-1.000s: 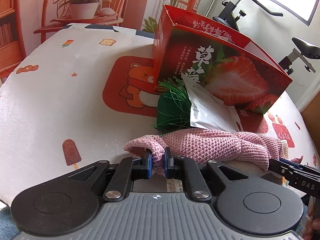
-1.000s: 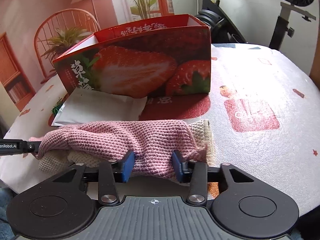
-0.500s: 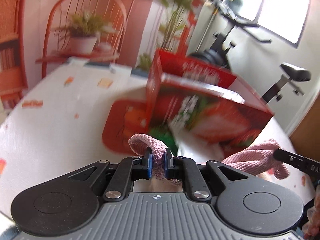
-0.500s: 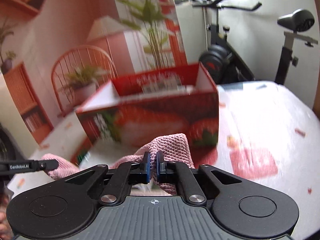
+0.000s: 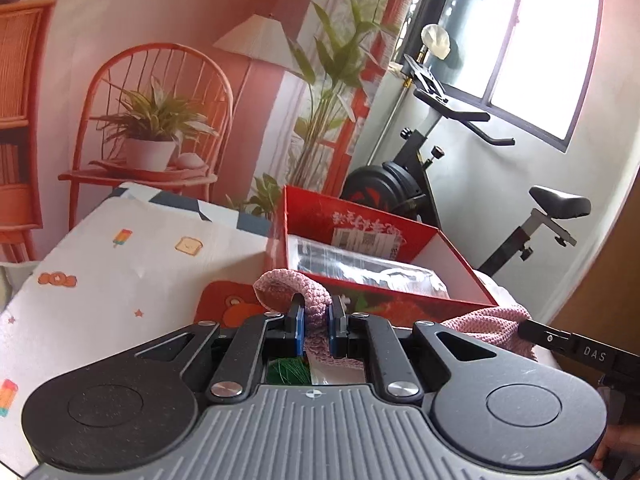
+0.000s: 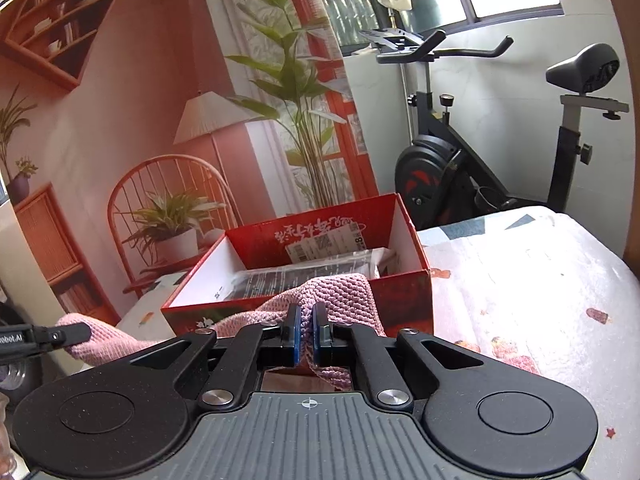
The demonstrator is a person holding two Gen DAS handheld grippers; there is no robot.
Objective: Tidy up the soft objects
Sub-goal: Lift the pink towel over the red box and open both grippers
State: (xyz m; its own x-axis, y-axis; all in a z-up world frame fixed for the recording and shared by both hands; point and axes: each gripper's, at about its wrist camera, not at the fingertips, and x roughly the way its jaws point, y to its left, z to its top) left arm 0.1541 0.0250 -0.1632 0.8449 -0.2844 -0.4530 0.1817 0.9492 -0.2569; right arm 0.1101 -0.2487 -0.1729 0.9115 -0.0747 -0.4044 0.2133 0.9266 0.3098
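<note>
A pink knitted cloth (image 5: pixel 296 296) is held up in the air by both grippers, in front of the red strawberry box (image 5: pixel 460 276). My left gripper (image 5: pixel 316 330) is shut on one end of the cloth. My right gripper (image 6: pixel 303 332) is shut on the other end (image 6: pixel 340 292). The right gripper's finger shows at the right of the left wrist view (image 5: pixel 560 340), the left gripper's finger at the left of the right wrist view (image 6: pixel 60 336). The open box (image 6: pixel 404 280) holds clear plastic packets (image 6: pixel 304 272).
The table has a white cartoon-print cover (image 5: pixel 120 264). A green tufted object (image 5: pixel 288 372) and a white packet lie below the left gripper. An exercise bike (image 6: pixel 460 168) stands behind the table, beside a backdrop with chair and plants.
Both grippers lifted the pink cloth off the table and raised it to the height of the box rim. The right gripper closed on the cloth a second ago.
</note>
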